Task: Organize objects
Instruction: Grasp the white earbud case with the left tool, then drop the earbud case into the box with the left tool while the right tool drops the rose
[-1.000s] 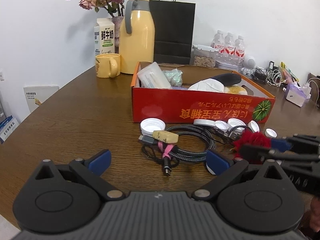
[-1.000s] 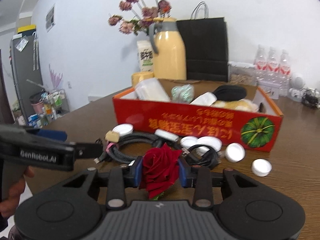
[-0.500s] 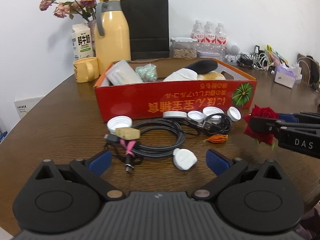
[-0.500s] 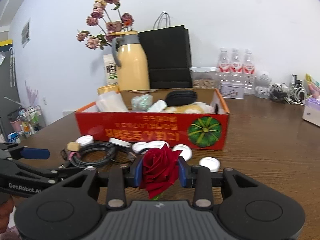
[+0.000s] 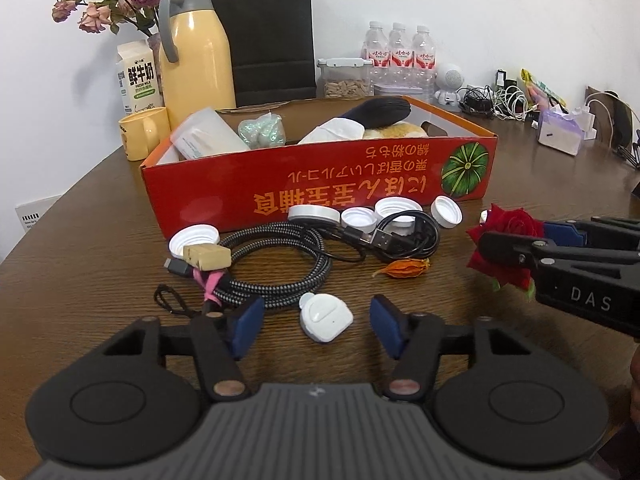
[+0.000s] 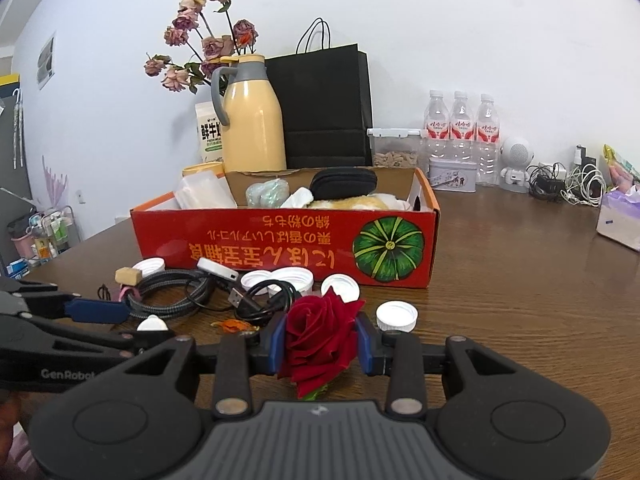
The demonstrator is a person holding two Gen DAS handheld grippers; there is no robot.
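Note:
A small white plastic case lies on the brown table between the blue pads of my left gripper. Its jaws are closing, with a gap still showing on each side of the case. My right gripper is shut on a red rose, held just above the table to the right of the left gripper. Behind both stands a red cardboard box holding a black pouch, tissues and packets. Coiled cables, several white bottle caps and an orange dried flower lie in front of the box.
A yellow thermos, milk carton, yellow mug, vase of dried flowers and black paper bag stand behind the box. Water bottles, a snack jar, chargers and a tissue pack sit at the back right.
My left gripper has drawn in over the white case and its jaws have narrowed around it. The right gripper has drifted a little with the rose still in it.

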